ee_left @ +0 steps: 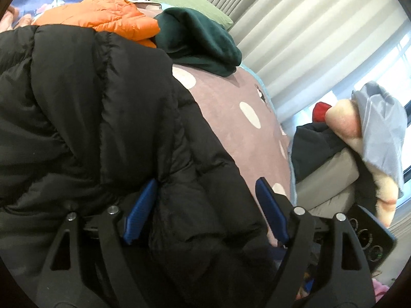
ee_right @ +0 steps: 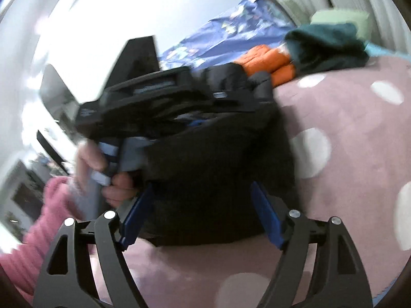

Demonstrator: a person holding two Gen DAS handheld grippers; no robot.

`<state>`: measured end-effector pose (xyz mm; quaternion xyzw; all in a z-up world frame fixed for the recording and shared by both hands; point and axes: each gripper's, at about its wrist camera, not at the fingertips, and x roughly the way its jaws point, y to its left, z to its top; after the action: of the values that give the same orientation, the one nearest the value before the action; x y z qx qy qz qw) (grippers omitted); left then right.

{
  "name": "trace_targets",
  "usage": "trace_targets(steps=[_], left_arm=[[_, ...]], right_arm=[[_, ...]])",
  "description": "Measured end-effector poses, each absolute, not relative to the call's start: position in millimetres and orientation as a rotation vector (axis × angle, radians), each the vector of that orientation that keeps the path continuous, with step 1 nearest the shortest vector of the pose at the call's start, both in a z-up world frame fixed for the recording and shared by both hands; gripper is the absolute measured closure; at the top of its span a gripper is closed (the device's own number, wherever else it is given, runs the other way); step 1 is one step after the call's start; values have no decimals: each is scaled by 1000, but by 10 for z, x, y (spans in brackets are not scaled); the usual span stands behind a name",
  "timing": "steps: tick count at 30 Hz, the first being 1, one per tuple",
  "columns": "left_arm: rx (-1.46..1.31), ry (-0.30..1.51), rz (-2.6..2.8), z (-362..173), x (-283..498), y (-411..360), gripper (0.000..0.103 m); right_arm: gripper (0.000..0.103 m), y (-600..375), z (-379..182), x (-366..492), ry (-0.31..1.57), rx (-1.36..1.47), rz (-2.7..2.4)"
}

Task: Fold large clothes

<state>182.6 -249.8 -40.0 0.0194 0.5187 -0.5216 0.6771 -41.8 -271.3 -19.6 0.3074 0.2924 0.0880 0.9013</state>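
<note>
A black puffer jacket (ee_left: 90,118) lies on the pink dotted bedspread (ee_left: 231,107). My left gripper (ee_left: 205,192) is open, its blue pads either side of a bulge of the jacket's edge. In the right wrist view, which is motion-blurred, my right gripper (ee_right: 203,195) is open with the jacket (ee_right: 218,159) between its pads. The left gripper's body (ee_right: 154,95) and the hand holding it (ee_right: 113,174) show over the jacket's left side.
A folded orange puffer jacket (ee_left: 108,15) and a dark green garment (ee_left: 200,43) lie at the far end of the bed, with a green pillow (ee_left: 195,2) behind. Pale curtains (ee_left: 321,38) hang at the right. A blue patterned quilt (ee_right: 226,36) lies behind.
</note>
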Motion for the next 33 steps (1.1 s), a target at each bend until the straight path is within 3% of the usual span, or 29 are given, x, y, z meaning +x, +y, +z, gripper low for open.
trace_targets(steps=[4,5,7,8,15,19,23,30,33], left_arm=[[65,1159,-1181,-419,1825,-2562,23],[62,1161,-1184,-423,1823,-2579,23],[56,1163,-1176,-417,1850,-2594,23],[55,1153,-1168,-393,1867,-2560,25],[117,903,-991,47,2020,-2097,63],[303,790,-827,-69,2142,-2026,68],[458,755,-765,-541,2164,-2123,66],[430,801,-769,-692,2275,-2128,66],[436,781,-763,-720,2257,-2115,66]], right_arm=[[22,-2640,-126,-439,594,575,142],[34,-2636,-122,-436,596,551,84],[84,-2746,-212,-369,608,544,-26],[88,-2866,-311,-363,609,614,-24],[88,-3253,-791,-468,666,824,-7],[84,-3197,-819,-457,680,798,15],[79,-3131,-817,-405,694,749,-3],[79,-3133,-880,-386,709,725,-31],[71,-3083,-768,-415,716,646,-55]])
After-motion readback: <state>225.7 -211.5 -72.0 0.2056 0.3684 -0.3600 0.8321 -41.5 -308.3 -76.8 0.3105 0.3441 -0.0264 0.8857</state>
